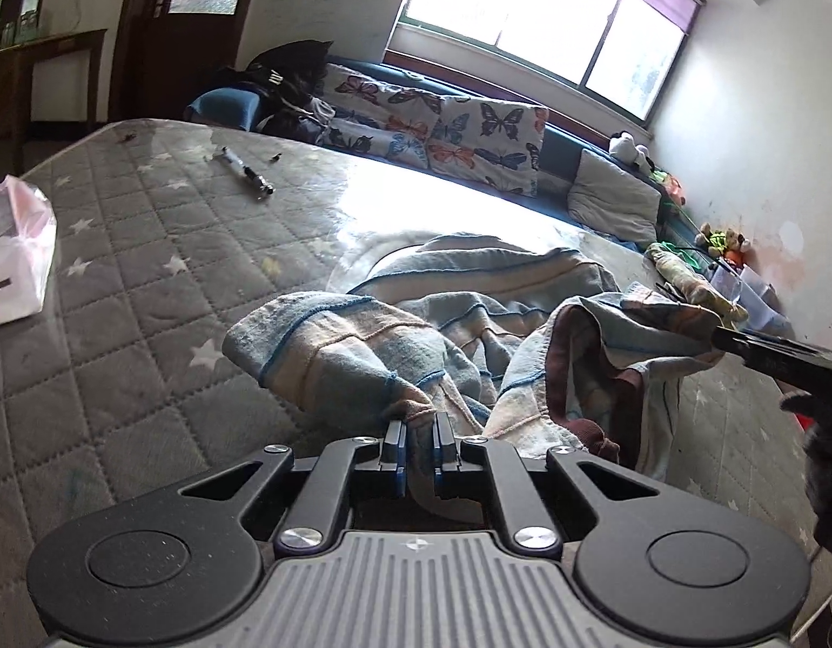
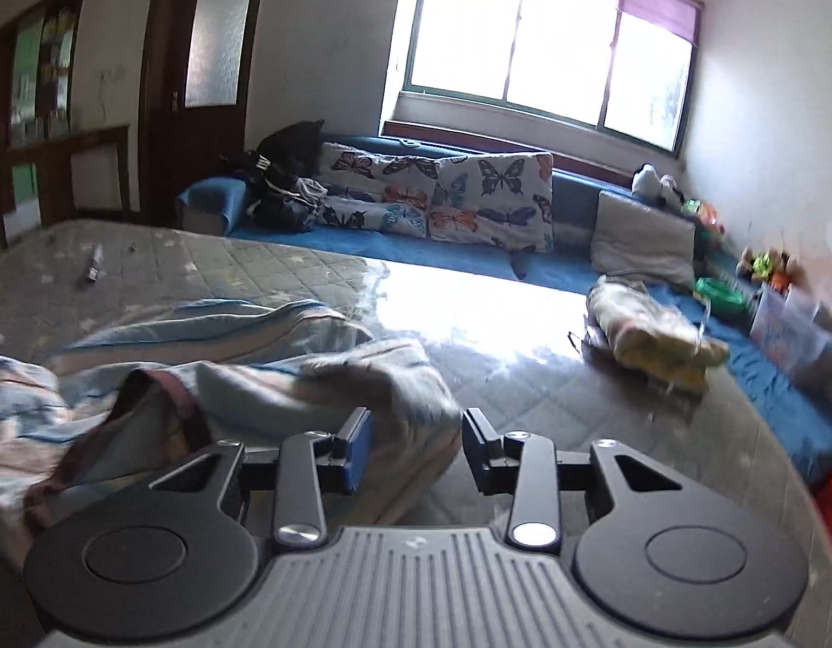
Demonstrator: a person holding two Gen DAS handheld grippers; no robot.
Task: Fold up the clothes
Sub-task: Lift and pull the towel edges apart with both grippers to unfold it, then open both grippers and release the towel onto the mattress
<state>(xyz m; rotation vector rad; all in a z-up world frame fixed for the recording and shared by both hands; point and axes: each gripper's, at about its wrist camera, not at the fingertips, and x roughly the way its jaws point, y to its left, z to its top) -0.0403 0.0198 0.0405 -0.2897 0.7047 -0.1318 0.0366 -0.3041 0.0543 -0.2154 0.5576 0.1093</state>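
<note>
A crumpled garment [image 1: 362, 345], light blue and beige striped with a maroon trim, lies on the grey quilted mattress [image 1: 146, 248]. My left gripper [image 1: 418, 434] is shut on a fold of its near edge, and cloth runs back between the pads. At the right edge of the left wrist view, my right gripper [image 1: 740, 343] reaches the garment's raised right side. In the right wrist view the right gripper [image 2: 416, 448] stands wide open. The garment [image 2: 329, 378] lies under and ahead of its left finger [image 2: 357, 445], and nothing is pinched.
A pen-like object [image 1: 248, 170] lies on the far mattress and a white plastic bag [image 1: 13, 259] at its left edge. A plastic-wrapped bundle [image 2: 648, 335] lies right of the garment. Butterfly pillows [image 2: 443, 194], a grey pillow [image 2: 643, 243] and toys [image 2: 762, 264] line the blue bench under the window.
</note>
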